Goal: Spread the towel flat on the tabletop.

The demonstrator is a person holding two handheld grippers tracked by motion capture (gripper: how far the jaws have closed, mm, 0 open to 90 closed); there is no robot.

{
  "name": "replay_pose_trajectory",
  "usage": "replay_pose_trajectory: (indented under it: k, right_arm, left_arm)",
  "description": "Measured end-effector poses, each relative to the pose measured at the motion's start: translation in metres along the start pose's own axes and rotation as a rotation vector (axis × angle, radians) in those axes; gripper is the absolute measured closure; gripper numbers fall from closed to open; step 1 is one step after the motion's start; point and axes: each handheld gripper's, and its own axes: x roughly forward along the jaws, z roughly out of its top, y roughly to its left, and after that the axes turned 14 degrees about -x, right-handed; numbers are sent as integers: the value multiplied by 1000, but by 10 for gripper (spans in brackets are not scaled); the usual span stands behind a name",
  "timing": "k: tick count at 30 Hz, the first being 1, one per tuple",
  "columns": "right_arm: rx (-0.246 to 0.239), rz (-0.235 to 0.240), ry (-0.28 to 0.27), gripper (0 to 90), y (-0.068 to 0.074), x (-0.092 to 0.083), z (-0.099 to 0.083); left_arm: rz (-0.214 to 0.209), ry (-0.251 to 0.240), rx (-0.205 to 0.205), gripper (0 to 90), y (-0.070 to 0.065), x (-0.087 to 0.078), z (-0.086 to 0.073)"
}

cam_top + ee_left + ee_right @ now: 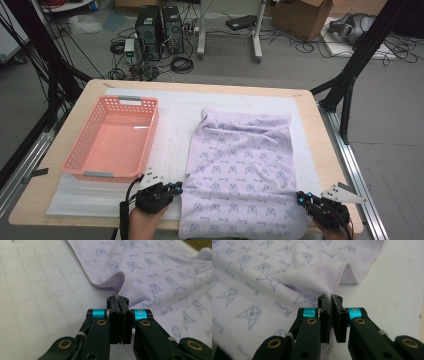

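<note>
While the towel (240, 165) lies flat right of the basket (112, 140), we pinch its near edges: left gripper (178, 189) and right gripper (301, 198) both clenched on cloth.

The towel (240, 165) is pale lilac with a blue-grey print of small animal heads and words, the basket (115, 139) is salmon pink with grey handles, the mat (175, 120) is white with a faint grid, and the table (312, 130) is light wood.
</note>
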Motion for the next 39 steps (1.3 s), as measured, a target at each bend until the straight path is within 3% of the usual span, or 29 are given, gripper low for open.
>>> replay_pose_trajectory:
  k: [2, 7, 9, 11, 12, 15, 18, 21, 24, 26, 31, 34, 36, 38, 39]
  right_arm:
    - [-9, -16, 10, 853, -5, 8, 6]
    - [26, -71, 4, 853, -17, 26, 15]
    - [40, -86, -1, 847, -19, 31, 17]
    - [47, -91, 0, 755, -18, 35, 19]
    - [51, -97, 1, 684, -17, 35, 18]
    - [65, -97, -14, 630, -14, 26, 14]
    - [74, -100, -46, 610, -12, 11, 8]
    - [67, -68, -44, 603, -7, -1, 1]
    - [23, -37, 10, 602, 3, -3, -8]
    - [3, -36, 34, 602, 7, 0, -13]
    - [12, -44, 22, 599, 11, -4, -19]
    - [10, -48, 18, 608, 10, -8, -23]
    - [11, -50, 17, 638, 11, -9, -24]
    - [-8, -23, 15, 801, 12, -9, -24]
    - [-14, 6, 8, 857, 13, -8, -23]
  left_arm:
    - [25, 6, -5, 882, 1, 8, 8]
    - [79, -24, -45, 883, 8, 25, 26]
    - [82, -28, -72, 883, 10, 29, 27]
    - [74, -29, -84, 850, 11, 30, 25]
    - [62, -26, -96, 746, 12, 29, 23]
    - [14, -29, -96, 576, 15, 18, 12]
    - [-36, -42, -95, 536, 15, 4, 0]
    - [-73, -31, -61, 516, 12, -5, -12]
    - [-102, -6, -44, 500, 8, -8, -20]
    - [-112, 11, -39, 494, 5, -7, -24]
    - [-121, -13, -6, 475, -2, -7, -33]
    - [-79, -52, 74, 510, -9, -6, -42]
    - [-27, -74, 129, 587, -14, -6, -45]
    - [15, -90, 157, 702, -16, -6, -47]
    - [3, -86, 157, 778, -16, -6, -47]
